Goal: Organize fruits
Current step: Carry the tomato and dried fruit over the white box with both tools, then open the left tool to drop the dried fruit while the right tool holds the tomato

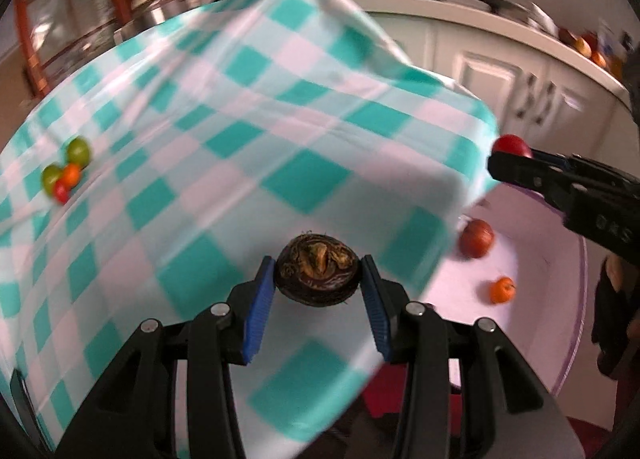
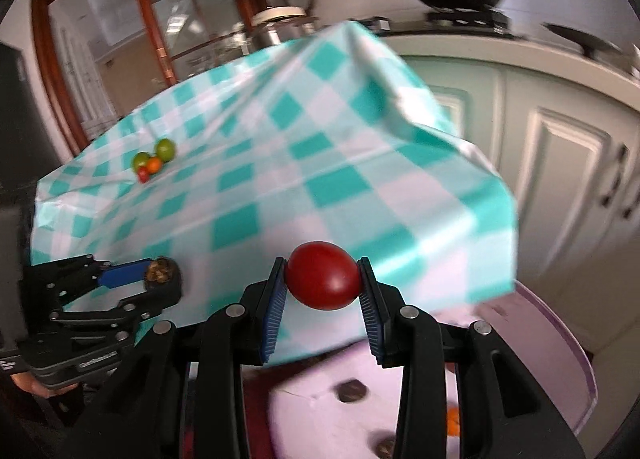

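The dark brown, flattened round fruit with a dried, curled crown [image 1: 316, 273] is held between the blue ribbed pads of the left gripper [image 1: 318, 279], its jaws clenched on its two sides. Its broad axis runs across from pad to pad, and the crown is turned up towards the camera. The smooth, dark red, egg-shaped fruit [image 2: 322, 275] is pinched likewise in the right gripper [image 2: 322, 279], long axis lying crosswise between the jaws, the narrower end towards the right pad.

Both fruits are carried in the air over the near edge of the teal-and-white chequered tabletop [image 1: 240, 147]. A small cluster of two green, one orange and one red fruit [image 1: 66, 171] is seen far off to the left on the cloth, well apart from both grippers; the left gripper is judged the nearer to it. Below and to the right, a pale lilac round tray [image 1: 576, 299] holds a red-brown fruit [image 1: 476, 238] and a small orange one [image 1: 502, 290], nearer the right gripper. Which spot is meant cannot be told.
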The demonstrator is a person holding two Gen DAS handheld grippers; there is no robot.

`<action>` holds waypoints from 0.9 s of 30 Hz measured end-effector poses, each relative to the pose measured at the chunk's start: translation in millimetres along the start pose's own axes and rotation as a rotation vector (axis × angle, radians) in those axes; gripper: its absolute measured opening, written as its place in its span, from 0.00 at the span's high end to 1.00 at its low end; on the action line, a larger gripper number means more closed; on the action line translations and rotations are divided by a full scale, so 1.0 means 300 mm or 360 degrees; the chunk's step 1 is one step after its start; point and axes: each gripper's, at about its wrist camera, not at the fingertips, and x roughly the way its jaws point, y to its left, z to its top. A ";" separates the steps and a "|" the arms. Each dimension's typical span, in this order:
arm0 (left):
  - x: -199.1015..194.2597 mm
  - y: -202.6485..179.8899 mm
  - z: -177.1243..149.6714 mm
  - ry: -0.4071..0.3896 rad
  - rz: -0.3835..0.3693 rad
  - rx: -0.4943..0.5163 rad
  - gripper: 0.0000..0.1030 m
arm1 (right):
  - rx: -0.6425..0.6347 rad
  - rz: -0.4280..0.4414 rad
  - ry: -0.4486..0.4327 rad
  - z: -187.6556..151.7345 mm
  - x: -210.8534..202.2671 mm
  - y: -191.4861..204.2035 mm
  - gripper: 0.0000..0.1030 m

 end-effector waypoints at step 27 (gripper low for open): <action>0.421 -0.623 -0.197 0.0590 -0.0419 0.0853 0.58 | 0.0405 -0.0509 0.0753 -0.376 0.376 -0.458 0.65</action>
